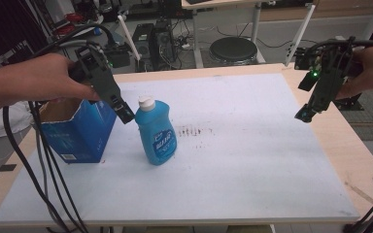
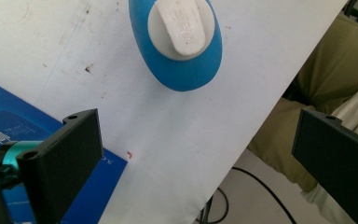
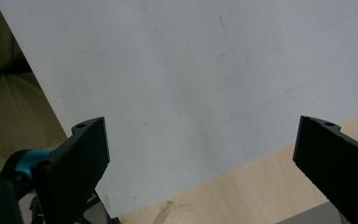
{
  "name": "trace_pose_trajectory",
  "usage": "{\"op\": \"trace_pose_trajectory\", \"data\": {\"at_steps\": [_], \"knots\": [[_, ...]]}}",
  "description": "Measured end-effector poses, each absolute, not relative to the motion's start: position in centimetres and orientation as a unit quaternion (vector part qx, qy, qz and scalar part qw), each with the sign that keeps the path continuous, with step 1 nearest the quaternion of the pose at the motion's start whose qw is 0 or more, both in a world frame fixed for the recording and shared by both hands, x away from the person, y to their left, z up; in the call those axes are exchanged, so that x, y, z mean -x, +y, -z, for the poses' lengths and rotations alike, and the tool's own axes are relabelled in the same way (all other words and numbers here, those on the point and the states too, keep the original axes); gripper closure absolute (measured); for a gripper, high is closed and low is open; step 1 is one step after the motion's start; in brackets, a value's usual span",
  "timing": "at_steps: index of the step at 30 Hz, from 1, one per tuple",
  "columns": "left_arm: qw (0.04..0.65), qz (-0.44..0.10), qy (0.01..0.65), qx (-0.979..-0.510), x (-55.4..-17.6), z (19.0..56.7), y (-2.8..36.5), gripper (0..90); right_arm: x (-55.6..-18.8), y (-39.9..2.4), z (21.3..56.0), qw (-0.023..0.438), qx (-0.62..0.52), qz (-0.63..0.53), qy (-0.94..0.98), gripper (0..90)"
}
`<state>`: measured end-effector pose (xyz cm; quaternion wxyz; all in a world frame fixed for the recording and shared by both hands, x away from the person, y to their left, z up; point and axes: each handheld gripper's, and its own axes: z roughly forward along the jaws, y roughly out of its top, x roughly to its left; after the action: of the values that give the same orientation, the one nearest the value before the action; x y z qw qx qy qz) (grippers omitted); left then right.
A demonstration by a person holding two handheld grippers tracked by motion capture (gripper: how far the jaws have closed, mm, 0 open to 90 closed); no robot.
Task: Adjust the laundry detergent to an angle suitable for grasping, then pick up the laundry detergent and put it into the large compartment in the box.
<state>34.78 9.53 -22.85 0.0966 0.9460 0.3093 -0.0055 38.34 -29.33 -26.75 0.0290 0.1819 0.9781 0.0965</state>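
We see a big white board (image 1: 252, 165) lying on a wooden table (image 1: 340, 145), with cables and desks behind. Our blue box (image 1: 80, 131) stands open at the left; its writing is too small to read. The blue soap bottle (image 1: 157, 131) stands upright just beside it. Our left gripper (image 1: 125, 112) hangs over the bottle, jaws wide apart. Our right gripper (image 1: 305, 115) hangs at the board's right edge, jaws wide apart too.

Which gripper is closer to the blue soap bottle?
The left gripper. Its open jaws hang just beside the white cap of the blue soap bottle, not touching it. The right gripper is open too, far off above the table's right edge.
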Motion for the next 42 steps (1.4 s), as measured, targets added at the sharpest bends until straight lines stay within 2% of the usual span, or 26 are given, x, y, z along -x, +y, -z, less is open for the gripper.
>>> {"op": "trace_pose_trajectory", "data": {"at_steps": [19, 42], "knots": [[0.117, 0.008, 0.343, -0.932, -35.3, 23.1, 7.6, 1.8, -38.9, -28.9, 27.1, 0.031, -0.171, -0.1, 0.98, 2.6], [0.092, -0.003, 0.404, -0.91, -37.8, 25.7, 5.3, 1.8, -39.3, -29.1, 27.3, 0.031, -0.172, -0.1, 0.979, 2.6]]}}
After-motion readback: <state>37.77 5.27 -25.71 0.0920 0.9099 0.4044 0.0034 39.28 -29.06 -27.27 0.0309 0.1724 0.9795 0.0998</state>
